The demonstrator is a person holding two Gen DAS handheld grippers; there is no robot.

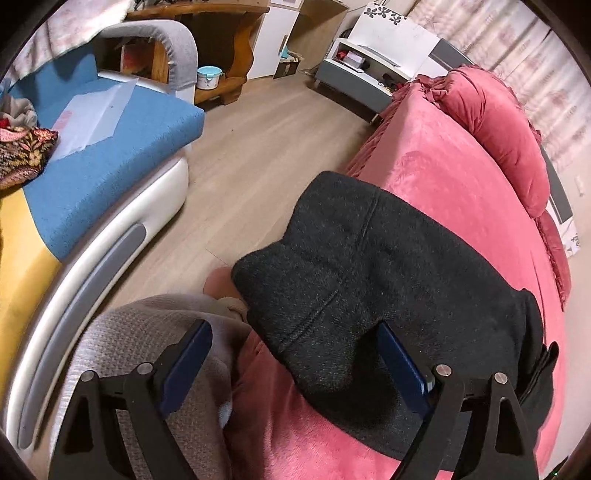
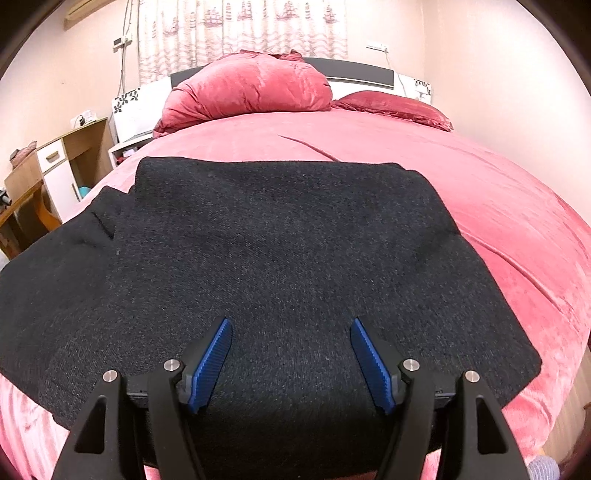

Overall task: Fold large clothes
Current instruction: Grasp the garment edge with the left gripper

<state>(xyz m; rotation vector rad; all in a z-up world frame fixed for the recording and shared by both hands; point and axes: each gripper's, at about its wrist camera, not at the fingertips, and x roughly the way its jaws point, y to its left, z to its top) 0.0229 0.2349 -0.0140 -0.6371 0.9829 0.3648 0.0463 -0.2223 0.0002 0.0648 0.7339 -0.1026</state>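
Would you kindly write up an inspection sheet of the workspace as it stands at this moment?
Surface: pink bedspread on a bed, mostly smooth, a few creases.
Job's things: black garment lies spread flat on the near part of the bed; one part overhangs the bed's edge.
Clutter: two pink pillows at the headboard; a grey-beige knitted fabric beside the bed edge.
Grippers: left gripper open, one finger over the garment's near edge; right gripper open above the garment, nothing pinched.
Cables: cords hang down the wall by the curtain.
Surroundings: blue and white sofa, wooden floor, wooden desk, patterned curtain.
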